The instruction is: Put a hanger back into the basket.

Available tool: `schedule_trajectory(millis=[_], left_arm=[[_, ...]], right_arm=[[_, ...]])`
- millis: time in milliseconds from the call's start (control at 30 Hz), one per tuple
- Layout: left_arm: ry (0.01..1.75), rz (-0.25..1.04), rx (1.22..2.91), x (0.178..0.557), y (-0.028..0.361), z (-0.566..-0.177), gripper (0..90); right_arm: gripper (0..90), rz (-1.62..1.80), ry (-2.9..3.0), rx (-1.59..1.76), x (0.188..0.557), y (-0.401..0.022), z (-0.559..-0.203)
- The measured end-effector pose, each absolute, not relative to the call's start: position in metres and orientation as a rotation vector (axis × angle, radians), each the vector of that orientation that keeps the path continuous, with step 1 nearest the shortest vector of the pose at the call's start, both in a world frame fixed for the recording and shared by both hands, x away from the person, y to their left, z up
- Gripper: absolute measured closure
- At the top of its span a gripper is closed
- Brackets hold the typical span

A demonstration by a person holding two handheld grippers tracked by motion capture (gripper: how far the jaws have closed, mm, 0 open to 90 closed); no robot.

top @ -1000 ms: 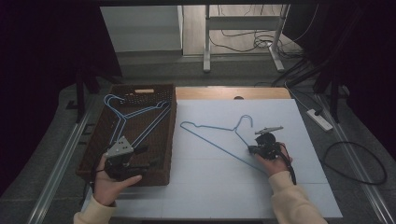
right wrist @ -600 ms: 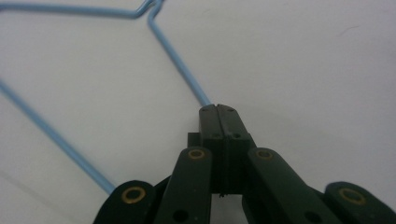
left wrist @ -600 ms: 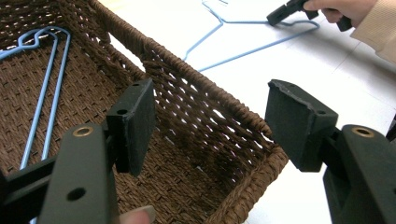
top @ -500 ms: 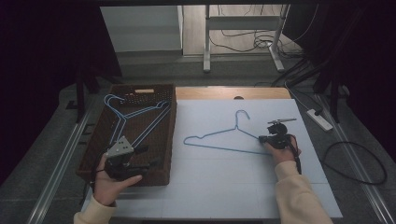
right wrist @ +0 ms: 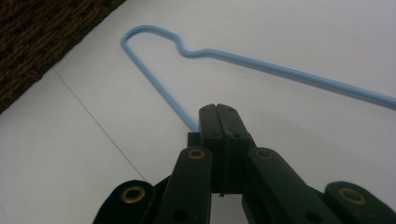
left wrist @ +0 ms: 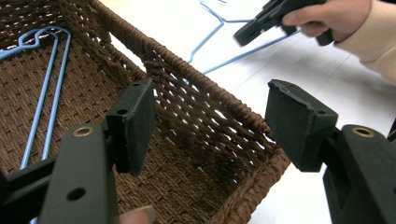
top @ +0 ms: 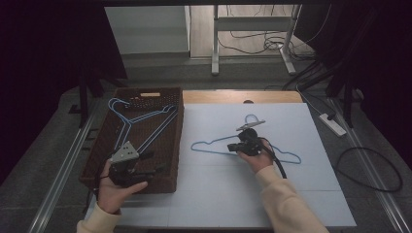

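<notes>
A blue wire hanger [top: 214, 144] lies flat on the white table top [top: 218, 194], its hook [top: 250, 118] pointing away. My right gripper [top: 239, 146] is shut and rests low over the hanger's long bottom wire. In the right gripper view the hanger [right wrist: 154, 84] runs under the tip of the closed jaws [right wrist: 217, 111]; no wire shows pinched between them. My left gripper [top: 154, 171] stands open at the near right corner of a brown wicker basket [top: 178, 141]. Its jaws [left wrist: 215, 116] straddle the basket wall [left wrist: 196, 70], touching nothing. Blue hangers [top: 141, 121] lie in the basket.
A power strip [top: 332, 124] and cables [top: 369, 170] lie on the floor to the right of the table. Table legs and more cables stand beyond the far edge. The basket [right wrist: 37, 37] is close to the left end of the hanger on the table.
The hanger on the table first swung to lie more level and has since stayed put. My right gripper went right, then slid left along it toward its middle. My left gripper has not moved.
</notes>
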State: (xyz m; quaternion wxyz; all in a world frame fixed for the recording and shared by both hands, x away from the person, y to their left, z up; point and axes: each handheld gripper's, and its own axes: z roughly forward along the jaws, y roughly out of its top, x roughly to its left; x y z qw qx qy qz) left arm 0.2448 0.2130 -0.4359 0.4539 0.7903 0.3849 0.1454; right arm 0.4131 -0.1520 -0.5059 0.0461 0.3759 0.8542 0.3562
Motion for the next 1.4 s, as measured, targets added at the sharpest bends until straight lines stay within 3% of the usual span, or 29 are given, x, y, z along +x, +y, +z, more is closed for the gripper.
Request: schedule_trajectory(millis=[267,667,1400], left_arm=[[0.952,0.363,1.945,0.244,0.215,-0.435,34.2],[0.952,0.364,1.948,0.244,0.214,-0.435,34.2],[0.946,0.365,1.944,0.242,0.213,-0.433,34.1]], right_arm=[[90.0,1.051,2.651,1.123,0.420,-0.124,-0.520],[90.0,1.050,2.664,1.149,0.422,-0.126,-0.523],[90.0,1.069,2.871,1.016,0.346,-0.151,-0.522]])
